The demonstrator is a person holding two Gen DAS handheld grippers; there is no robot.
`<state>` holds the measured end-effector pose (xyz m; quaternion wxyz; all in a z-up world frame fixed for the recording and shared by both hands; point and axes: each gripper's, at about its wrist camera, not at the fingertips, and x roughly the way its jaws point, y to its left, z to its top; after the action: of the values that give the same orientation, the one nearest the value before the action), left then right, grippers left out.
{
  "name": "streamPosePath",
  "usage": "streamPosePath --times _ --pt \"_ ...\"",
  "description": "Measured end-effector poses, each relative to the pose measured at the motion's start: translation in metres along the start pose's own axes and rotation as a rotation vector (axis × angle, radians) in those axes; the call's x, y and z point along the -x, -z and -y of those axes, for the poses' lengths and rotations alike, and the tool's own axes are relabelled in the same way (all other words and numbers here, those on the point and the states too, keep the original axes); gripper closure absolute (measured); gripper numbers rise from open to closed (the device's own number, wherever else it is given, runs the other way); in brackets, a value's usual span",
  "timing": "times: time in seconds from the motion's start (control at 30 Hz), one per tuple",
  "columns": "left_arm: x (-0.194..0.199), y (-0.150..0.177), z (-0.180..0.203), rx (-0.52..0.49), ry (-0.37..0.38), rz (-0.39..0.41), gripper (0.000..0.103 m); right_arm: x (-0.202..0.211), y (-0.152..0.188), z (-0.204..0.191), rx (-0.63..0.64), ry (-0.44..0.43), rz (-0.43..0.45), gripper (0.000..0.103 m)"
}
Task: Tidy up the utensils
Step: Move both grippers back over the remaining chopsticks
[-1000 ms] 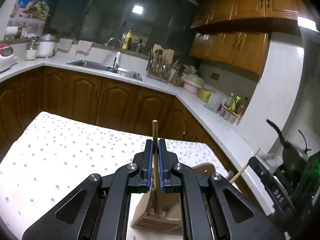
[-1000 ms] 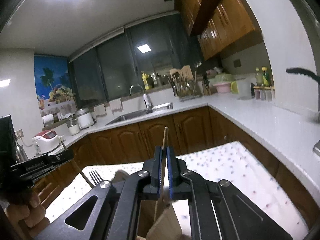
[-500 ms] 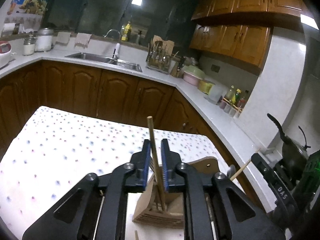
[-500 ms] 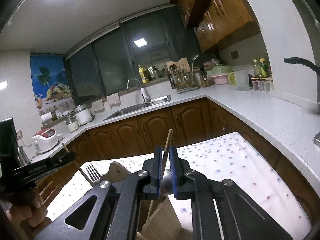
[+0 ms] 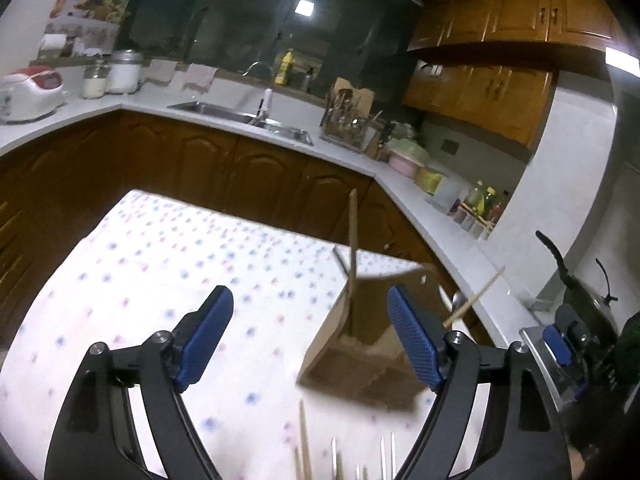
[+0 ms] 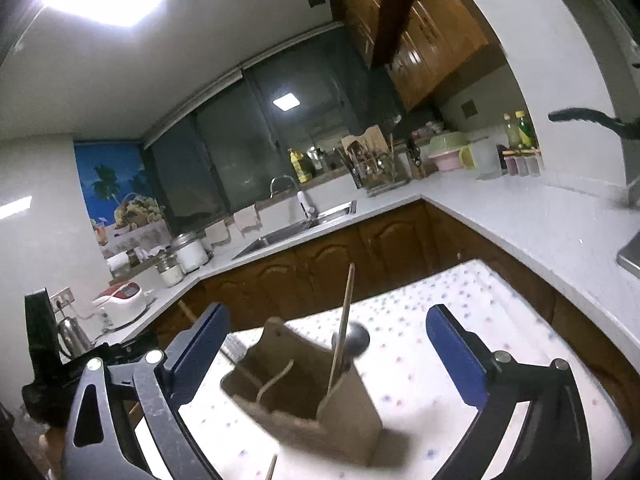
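Observation:
A wooden utensil holder (image 5: 360, 344) (image 6: 304, 396) stands on the dotted tablecloth (image 5: 152, 280). A wooden chopstick (image 5: 353, 240) stands upright in it, free of my left gripper (image 5: 310, 336), which is open just in front of the holder. In the right wrist view another chopstick (image 6: 342, 328) and a metal spoon (image 6: 356, 340) stand in the holder. My right gripper (image 6: 328, 344) is open around the holder, touching nothing. More utensils, fork tines (image 5: 384, 456) and a chopstick (image 5: 305, 440), lie at the bottom edge of the left wrist view.
The kitchen counter (image 5: 400, 184) with a sink (image 5: 240, 120) and a dish rack (image 5: 348, 128) runs behind the table. A kettle (image 5: 580, 292) stands to the right. The right gripper's body shows at the far right of the left wrist view (image 5: 560, 344).
Both grippers opened and let go of their chopsticks, which now stand in the holder. Both grippers pulled back a little from it.

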<state>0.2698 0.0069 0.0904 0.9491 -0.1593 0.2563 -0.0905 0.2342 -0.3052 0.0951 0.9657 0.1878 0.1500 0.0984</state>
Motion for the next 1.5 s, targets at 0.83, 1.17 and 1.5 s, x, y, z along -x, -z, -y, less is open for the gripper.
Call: streamPosePath --times 0.83,1.17,1.5 --pt "0.059 0.118 -0.034 0.026 -0.099 -0.210 0.022 0.076 0.117 0.008 -0.056 0.079 -0.274 0.002" --pt "0.047 0.133 -0.036 0.011 -0.112 -0.287 0.022 0.066 0.137 0.012 -0.064 0.102 -0.351 0.002" --pt "0.019 0.136 -0.026 -0.030 -0.076 -0.373 0.022 0.045 0.142 0.008 -0.021 0.105 -0.411 0.006"
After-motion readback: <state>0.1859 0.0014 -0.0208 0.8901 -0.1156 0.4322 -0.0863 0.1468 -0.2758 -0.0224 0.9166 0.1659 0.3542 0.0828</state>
